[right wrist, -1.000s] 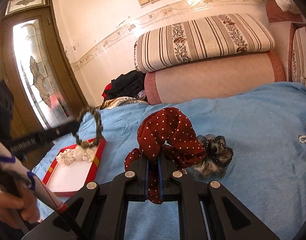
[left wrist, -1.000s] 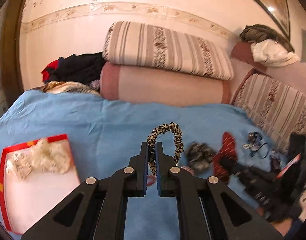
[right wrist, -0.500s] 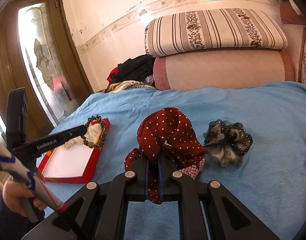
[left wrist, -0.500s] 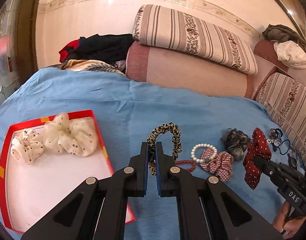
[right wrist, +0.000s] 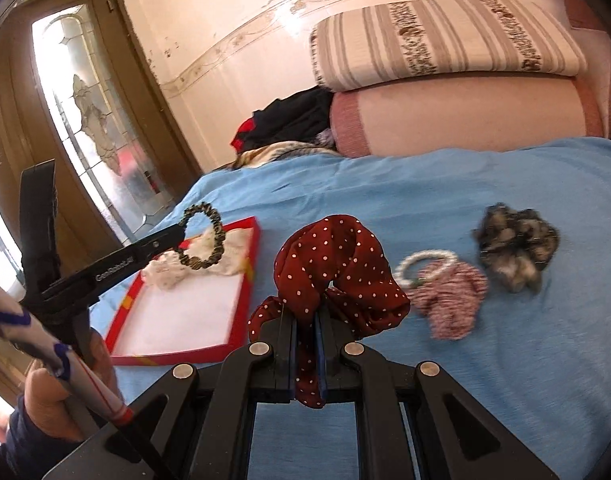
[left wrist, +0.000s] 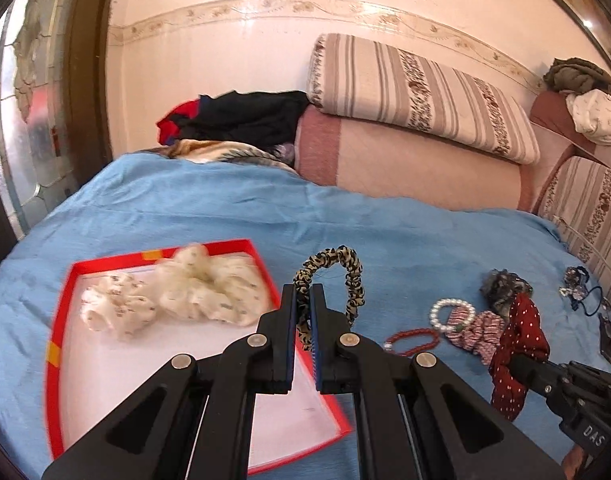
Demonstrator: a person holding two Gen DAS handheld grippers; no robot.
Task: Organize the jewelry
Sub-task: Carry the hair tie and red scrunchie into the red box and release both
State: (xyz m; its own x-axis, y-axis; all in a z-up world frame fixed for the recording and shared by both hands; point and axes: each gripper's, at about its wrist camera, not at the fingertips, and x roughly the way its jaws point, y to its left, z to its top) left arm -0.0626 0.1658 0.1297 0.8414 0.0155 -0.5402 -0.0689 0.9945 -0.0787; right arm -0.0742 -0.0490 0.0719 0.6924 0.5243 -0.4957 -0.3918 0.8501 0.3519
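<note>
Since the earlier frame, left claw, clamped on leopard scrunchie, has reached red tray; release next; right claw grips red dotted scrunchie

Six scrunchies; two bracelets; one tray

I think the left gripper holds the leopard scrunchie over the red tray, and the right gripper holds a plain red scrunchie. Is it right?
Not quite. The right gripper holds a red scrunchie with white polka dots, as the right wrist view shows. The left gripper does hold the leopard scrunchie over the red tray.
</note>
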